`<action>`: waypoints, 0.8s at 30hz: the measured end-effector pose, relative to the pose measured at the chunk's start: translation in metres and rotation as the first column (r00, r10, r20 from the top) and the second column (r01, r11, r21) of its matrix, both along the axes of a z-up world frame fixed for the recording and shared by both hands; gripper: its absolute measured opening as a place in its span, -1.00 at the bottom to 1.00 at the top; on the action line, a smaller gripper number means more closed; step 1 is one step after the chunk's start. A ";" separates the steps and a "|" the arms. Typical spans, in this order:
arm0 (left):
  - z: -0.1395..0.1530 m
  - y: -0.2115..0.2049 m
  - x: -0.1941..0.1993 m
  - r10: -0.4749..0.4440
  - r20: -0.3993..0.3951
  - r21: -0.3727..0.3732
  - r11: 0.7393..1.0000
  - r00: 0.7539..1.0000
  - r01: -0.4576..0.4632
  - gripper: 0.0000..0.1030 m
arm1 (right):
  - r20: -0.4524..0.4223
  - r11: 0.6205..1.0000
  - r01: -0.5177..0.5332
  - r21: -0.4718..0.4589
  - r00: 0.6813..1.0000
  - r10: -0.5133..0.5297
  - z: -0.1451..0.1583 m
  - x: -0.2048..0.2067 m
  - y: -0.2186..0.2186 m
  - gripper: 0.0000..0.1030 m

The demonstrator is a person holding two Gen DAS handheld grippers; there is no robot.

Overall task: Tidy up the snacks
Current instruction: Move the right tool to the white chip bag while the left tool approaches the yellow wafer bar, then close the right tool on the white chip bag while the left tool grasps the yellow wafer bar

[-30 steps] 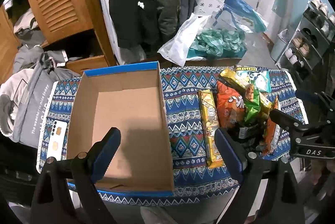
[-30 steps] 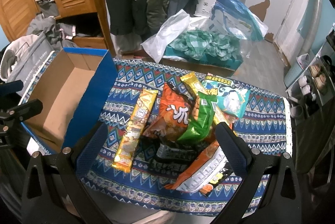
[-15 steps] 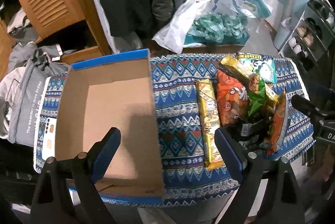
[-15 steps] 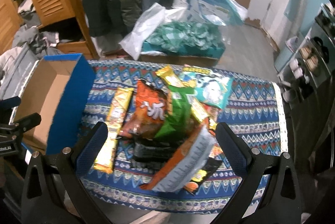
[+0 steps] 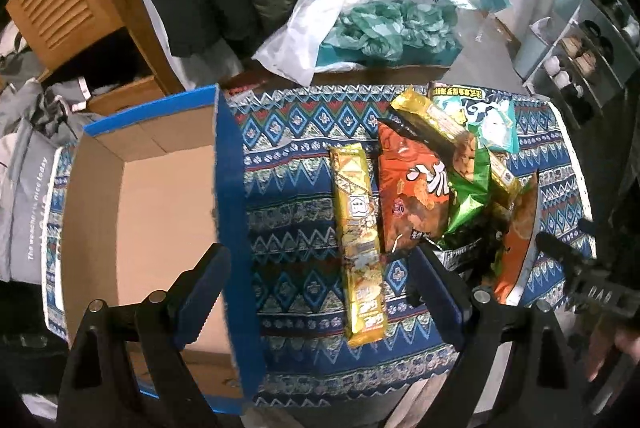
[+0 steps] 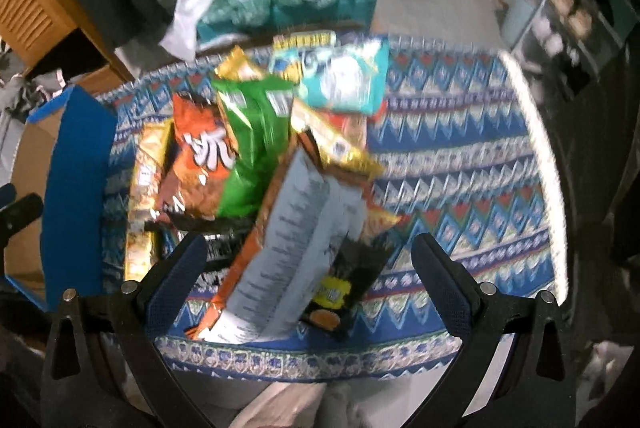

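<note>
Blurring snack pile (image 6: pixel 256 163), labels perhaps unreadable

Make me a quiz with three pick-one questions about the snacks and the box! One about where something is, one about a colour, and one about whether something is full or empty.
1. Where does the long gold snack bar lie?
A. Inside the box
B. On the patterned cloth between the box and the snack pile
C. On the floor

2. What colour is the outside of the cardboard box?
A. Red
B. Green
C. Blue

3. What is inside the box right now?
A. Nothing
B. All the snacks
C. One green bag

Answers:
1. B, the bar rests flat on the cloth with the box to its left and the orange chip bag to its right.
2. C, the outer wall and rim are blue.
3. A, only bare brown cardboard shows inside.
</note>
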State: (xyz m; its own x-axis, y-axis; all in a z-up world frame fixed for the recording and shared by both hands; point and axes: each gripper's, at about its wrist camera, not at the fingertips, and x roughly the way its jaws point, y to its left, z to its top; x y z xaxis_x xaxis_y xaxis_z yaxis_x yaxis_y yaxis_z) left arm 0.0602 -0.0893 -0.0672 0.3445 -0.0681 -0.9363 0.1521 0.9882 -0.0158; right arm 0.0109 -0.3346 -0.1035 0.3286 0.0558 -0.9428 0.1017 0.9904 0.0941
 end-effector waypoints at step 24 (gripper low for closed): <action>-0.092 -0.029 0.030 0.077 -0.134 0.092 0.994 0.988 -0.065 0.79 | -0.070 0.998 -0.062 -0.003 0.996 0.062 -0.060 0.023 0.017 0.07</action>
